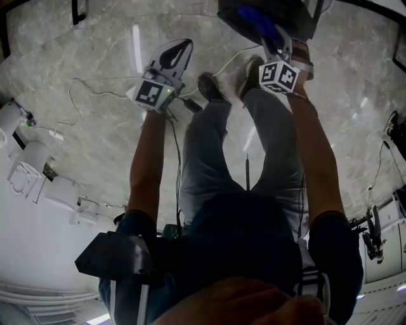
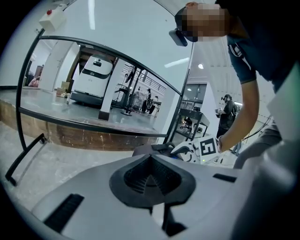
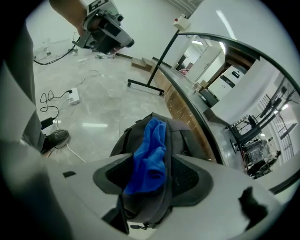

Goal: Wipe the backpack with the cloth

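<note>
A dark grey backpack [image 3: 187,136] stands on the marble floor ahead of my right gripper [image 3: 150,174]. That gripper is shut on a blue cloth [image 3: 151,152], which lies bunched against the backpack's top. In the head view the right gripper [image 1: 273,39] reaches into the backpack [image 1: 298,16] at the top edge, with the cloth [image 1: 255,15] showing blue. My left gripper [image 1: 177,51] hangs off to the left, shut and holding nothing. From the left gripper [image 2: 150,180] view, the backpack [image 2: 149,149] and the right gripper's marker cube [image 2: 209,146] show low ahead.
Cables and a white power strip [image 1: 56,134] trail over the floor at the left. White equipment [image 1: 32,171] lines the left wall. The person's shoes [image 1: 209,86] stand just before the backpack. A black metal rail [image 3: 145,86] and curved wooden ledge [image 3: 180,105] run behind it.
</note>
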### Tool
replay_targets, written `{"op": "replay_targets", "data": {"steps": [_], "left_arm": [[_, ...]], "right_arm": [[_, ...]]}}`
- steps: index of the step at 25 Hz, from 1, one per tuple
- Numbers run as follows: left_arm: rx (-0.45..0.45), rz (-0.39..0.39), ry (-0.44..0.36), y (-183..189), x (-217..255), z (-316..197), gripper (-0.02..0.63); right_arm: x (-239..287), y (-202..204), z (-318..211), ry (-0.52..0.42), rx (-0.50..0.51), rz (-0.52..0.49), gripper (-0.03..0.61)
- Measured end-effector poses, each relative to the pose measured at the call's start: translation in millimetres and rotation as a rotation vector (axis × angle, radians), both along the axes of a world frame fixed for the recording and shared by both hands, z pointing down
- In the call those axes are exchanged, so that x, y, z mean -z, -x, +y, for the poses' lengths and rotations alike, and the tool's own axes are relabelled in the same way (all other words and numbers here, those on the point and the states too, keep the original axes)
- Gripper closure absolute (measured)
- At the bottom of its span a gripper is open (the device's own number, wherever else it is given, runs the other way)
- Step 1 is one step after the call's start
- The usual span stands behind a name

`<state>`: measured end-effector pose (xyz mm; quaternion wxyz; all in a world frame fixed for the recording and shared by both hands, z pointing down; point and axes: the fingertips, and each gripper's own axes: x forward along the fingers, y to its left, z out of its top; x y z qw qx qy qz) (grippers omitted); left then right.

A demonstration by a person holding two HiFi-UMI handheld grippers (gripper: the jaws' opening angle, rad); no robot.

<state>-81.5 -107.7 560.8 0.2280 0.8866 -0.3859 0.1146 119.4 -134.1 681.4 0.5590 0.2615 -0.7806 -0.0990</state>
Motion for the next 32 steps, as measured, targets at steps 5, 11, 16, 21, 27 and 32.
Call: {"op": "replay_targets", "data": {"steps": [5,11,16,21,27,32], "left_arm": [[0.008,-0.018,0.017,10.2,-16.8,10.7,0.613],[0.01,-0.011,0.045,8.9,-28.8,22.7,0.613],[0.018,-0.005,0.047,8.9,-24.4,21.9,0.612],[0.022,0.0,0.024,10.4,-14.9,12.9,0.612],[0.017,0.006,0.018,7.0,-11.1,9.1,0.614],[0.005,0.008,0.02,2.1,-12.5,10.3,0.614]], "right_arm": [[-65.1,-1.9,12.9,0.15,-0.01,0.065,0.331],[-73.2,-3.1,5.7,0.063,0.038,0.131,0.399],[-31.8,2.2,0.9,-0.017,0.037,0.075,0.491],[56.7,-8.5,-29.7,-0.183,-0.034,-0.004,0.492],[75.3,-62.1,-69.4,-0.185,-0.201,0.038,0.492],[43.4,-69.5,-60.6,0.007,-0.244,-0.031,0.465]]}}
